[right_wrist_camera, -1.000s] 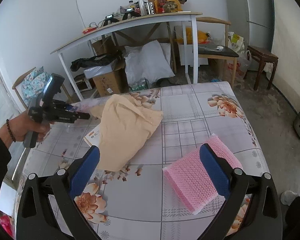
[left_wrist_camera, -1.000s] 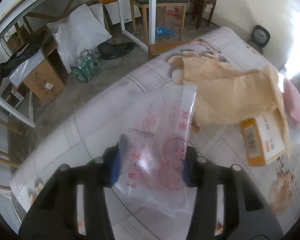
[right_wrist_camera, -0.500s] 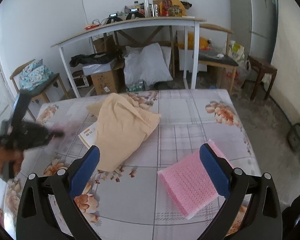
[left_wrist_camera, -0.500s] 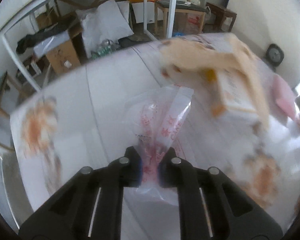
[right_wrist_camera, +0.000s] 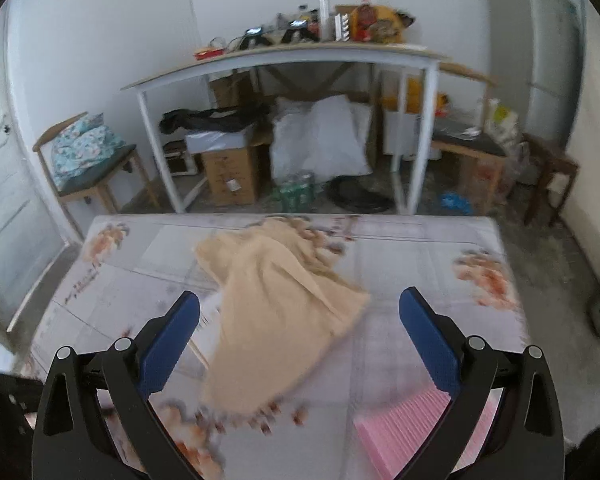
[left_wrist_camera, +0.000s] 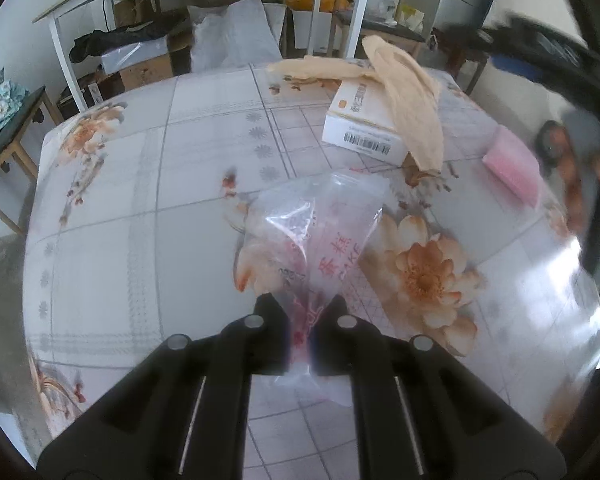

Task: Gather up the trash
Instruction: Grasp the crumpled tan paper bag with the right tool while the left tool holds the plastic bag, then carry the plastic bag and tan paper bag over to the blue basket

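Observation:
My left gripper (left_wrist_camera: 300,312) is shut on a clear plastic bag with red print (left_wrist_camera: 320,236), which hangs above the floral tablecloth (left_wrist_camera: 132,208). Beyond it lie a white box (left_wrist_camera: 360,124) and a tan crumpled paper (left_wrist_camera: 404,92) draped over it. A pink foam sheet (left_wrist_camera: 512,168) sits at the right edge. In the right wrist view my right gripper (right_wrist_camera: 300,312) stands open above the table, with the tan paper (right_wrist_camera: 276,308) below and between its fingers and the pink foam sheet (right_wrist_camera: 404,436) near its right finger. The right gripper holds nothing.
A white workbench (right_wrist_camera: 284,60) with clutter stands behind the table, with cardboard boxes (right_wrist_camera: 228,172) and a white sack (right_wrist_camera: 320,140) beneath it. A chair with a patterned cushion (right_wrist_camera: 84,152) is at the left. A grey cabinet (right_wrist_camera: 540,52) stands at the right.
My left gripper closed on the plastic bag and carried it sideways away from the tan paper. The right gripper shifted left, so the tan paper now lies between its fingers.

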Available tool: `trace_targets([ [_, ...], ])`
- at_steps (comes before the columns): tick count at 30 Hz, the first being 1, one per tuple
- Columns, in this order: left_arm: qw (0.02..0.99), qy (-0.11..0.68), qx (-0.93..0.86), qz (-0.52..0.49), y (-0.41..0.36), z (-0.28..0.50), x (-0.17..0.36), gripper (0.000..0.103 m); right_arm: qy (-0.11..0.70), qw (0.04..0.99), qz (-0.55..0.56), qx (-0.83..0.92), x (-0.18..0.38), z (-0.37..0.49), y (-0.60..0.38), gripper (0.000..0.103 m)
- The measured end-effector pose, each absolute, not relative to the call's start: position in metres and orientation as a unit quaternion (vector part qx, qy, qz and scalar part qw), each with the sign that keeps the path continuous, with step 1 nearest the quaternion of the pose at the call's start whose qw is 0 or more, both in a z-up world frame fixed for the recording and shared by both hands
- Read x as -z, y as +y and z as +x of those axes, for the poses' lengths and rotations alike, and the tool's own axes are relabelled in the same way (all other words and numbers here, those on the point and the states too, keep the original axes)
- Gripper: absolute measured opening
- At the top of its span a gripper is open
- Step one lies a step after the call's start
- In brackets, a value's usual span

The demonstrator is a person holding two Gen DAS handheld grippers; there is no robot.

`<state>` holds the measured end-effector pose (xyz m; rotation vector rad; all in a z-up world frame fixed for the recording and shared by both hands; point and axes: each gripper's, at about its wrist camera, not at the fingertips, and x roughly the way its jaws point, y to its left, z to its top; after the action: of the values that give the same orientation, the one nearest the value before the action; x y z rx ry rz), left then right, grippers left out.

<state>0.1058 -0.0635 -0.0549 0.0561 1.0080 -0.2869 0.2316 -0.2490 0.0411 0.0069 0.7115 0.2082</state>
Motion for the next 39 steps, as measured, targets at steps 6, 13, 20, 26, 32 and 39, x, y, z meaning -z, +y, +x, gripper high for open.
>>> trace_targets([
  [6, 0.865, 0.477, 0.153, 0.014, -0.061, 0.107, 0.058, 0.005, 0.416, 0.901, 0.027, -0.122, -0.018, 0.283, -0.241, 0.097],
  [13, 0.864, 0.476, 0.161, -0.002, -0.058, 0.108, 0.058, 0.006, 0.457, 0.883, -0.007, -0.107, 0.004, 0.311, -0.224, 0.097],
  [20, 0.864, 0.476, 0.165, -0.006, -0.056, 0.109, 0.059, 0.006, 0.462, 0.88, -0.017, -0.112, 0.022, 0.311, -0.218, 0.09],
  [26, 0.863, 0.476, 0.17, -0.017, -0.053, 0.111, 0.06, 0.007, 0.445, 0.889, -0.008, -0.109, 0.014, 0.311, -0.22, 0.022],
  [32, 0.863, 0.475, 0.172, -0.015, -0.052, 0.111, 0.061, 0.007, 0.438, 0.891, -0.002, -0.114, 0.012, 0.311, -0.225, 0.005],
  [39, 0.864, 0.473, 0.171, -0.013, -0.051, 0.111, 0.061, 0.007, 0.409, 0.907, 0.002, -0.105, -0.001, 0.291, -0.234, 0.004],
])
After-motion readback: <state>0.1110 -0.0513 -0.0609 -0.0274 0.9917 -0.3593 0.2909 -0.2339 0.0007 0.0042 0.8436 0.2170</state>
